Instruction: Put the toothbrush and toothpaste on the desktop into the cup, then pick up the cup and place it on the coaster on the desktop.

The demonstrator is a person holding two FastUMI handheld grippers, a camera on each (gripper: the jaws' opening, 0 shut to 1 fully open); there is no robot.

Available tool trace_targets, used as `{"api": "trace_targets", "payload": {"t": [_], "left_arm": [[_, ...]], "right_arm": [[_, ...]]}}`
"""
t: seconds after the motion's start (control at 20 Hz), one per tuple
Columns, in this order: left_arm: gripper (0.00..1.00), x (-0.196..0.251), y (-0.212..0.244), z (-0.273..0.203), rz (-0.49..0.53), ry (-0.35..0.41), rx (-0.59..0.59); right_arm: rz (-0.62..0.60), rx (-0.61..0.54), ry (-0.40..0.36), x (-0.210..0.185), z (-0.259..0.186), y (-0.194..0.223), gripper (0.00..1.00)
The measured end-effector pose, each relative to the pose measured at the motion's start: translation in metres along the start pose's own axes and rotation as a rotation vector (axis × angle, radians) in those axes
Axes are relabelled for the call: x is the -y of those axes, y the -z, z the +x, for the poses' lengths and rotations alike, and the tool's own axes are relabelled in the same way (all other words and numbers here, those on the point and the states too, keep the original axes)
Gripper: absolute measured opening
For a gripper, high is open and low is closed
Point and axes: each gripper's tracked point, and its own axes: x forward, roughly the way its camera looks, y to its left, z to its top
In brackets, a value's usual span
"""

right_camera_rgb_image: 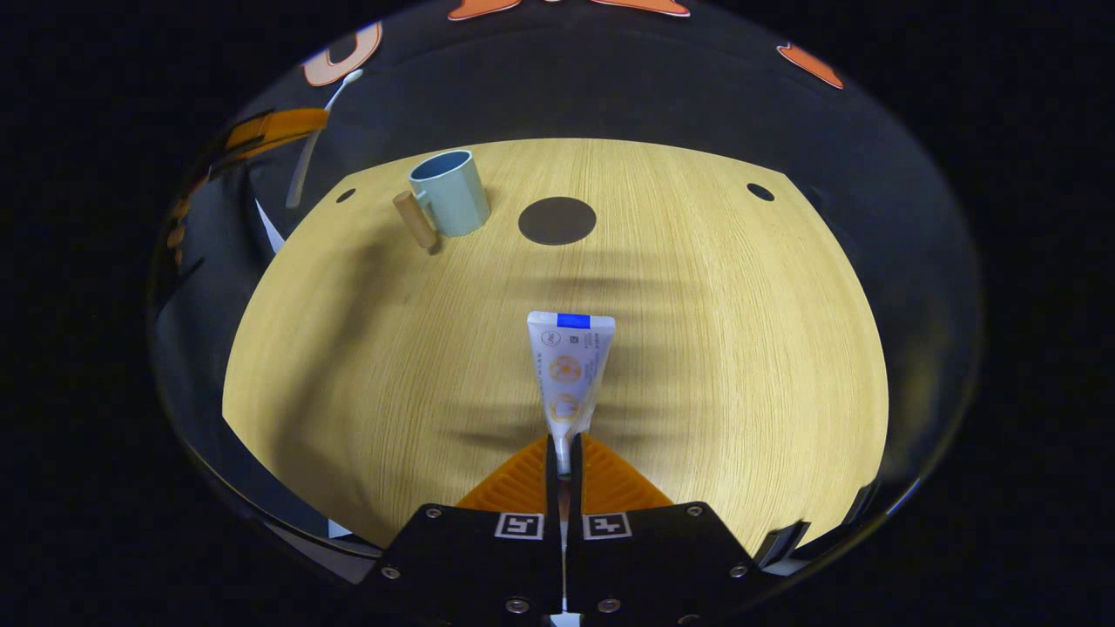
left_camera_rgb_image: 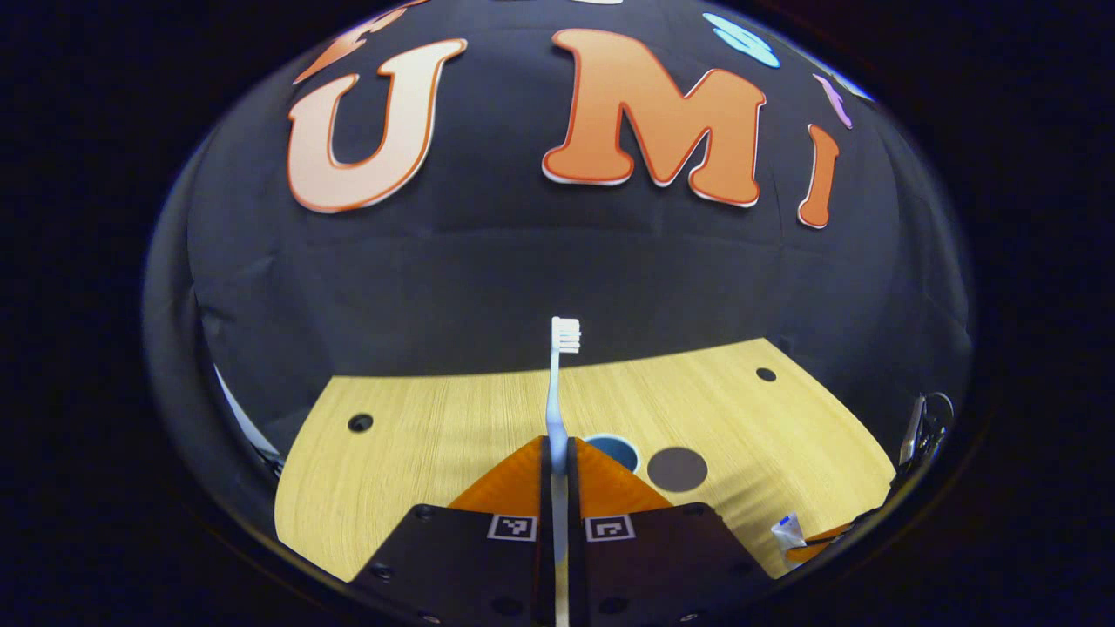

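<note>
Looking down, I see a yellow wood desk (right_camera_rgb_image: 714, 348) with small dark holes, black cloth behind it. My left fingers (left_camera_rgb_image: 557, 457) pinch the toothbrush (left_camera_rgb_image: 558, 383), hiding most of the cup (left_camera_rgb_image: 614, 448). My right fingers (right_camera_rgb_image: 564, 457) squeeze the toothpaste (right_camera_rgb_image: 568, 370). The cup and the coaster (right_camera_rgb_image: 557, 220) sit near the far edge, bare desk around them.

In the right gripper view, the cup (right_camera_rgb_image: 450, 192) stands on the tabletop (right_camera_rgb_image: 740, 348) toward its far left, handle to its left. The coaster (right_camera_rgb_image: 557, 220) lies flat just right of the cup, apart from it. The toothpaste (right_camera_rgb_image: 568, 366) is clamped in the right gripper (right_camera_rgb_image: 564, 457), before the coaster. In the left gripper view, the toothbrush (left_camera_rgb_image: 557, 383) is clamped upright in the left gripper (left_camera_rgb_image: 558, 461), with the cup behind the fingers.
</note>
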Motion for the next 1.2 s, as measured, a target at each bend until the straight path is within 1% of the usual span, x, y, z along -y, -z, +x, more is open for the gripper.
{"api": "trace_targets", "payload": {"t": [0.1,0.3,0.45,0.55,0.65,0.75,1.0,1.2], "left_arm": [[0.06,0.008,-0.024,0.006,0.009,0.019,0.052],[0.06,0.017,-0.053,0.025,0.055,0.032,0.138],[0.06,0.034,-0.059,0.039,0.047,0.082,0.169],[0.06,0.041,-0.052,0.051,0.028,0.105,0.162],[0.06,0.040,-0.046,0.063,0.026,0.105,0.155],[0.06,0.041,-0.032,0.079,0.019,0.105,0.127],[0.06,0.050,-0.003,0.101,-0.017,0.147,0.095],[0.06,0.054,0.025,0.116,-0.014,0.138,0.048]], "right_arm": [[0.013,-0.001,0.009,0.006,0.002,0.001,0.02],[0.041,-0.004,0.017,0.019,0.003,0.000,0.02],[0.054,-0.018,0.018,0.025,0.009,-0.001,0.02],[0.062,-0.021,0.016,0.027,0.013,-0.004,0.02],[0.073,-0.027,0.008,0.029,0.014,-0.005,0.02],[0.084,-0.038,0.002,0.032,0.017,-0.004,0.02],[0.084,-0.061,-0.003,0.030,0.028,-0.006,0.02],[0.072,-0.069,-0.002,0.029,0.034,-0.006,0.02]]}}
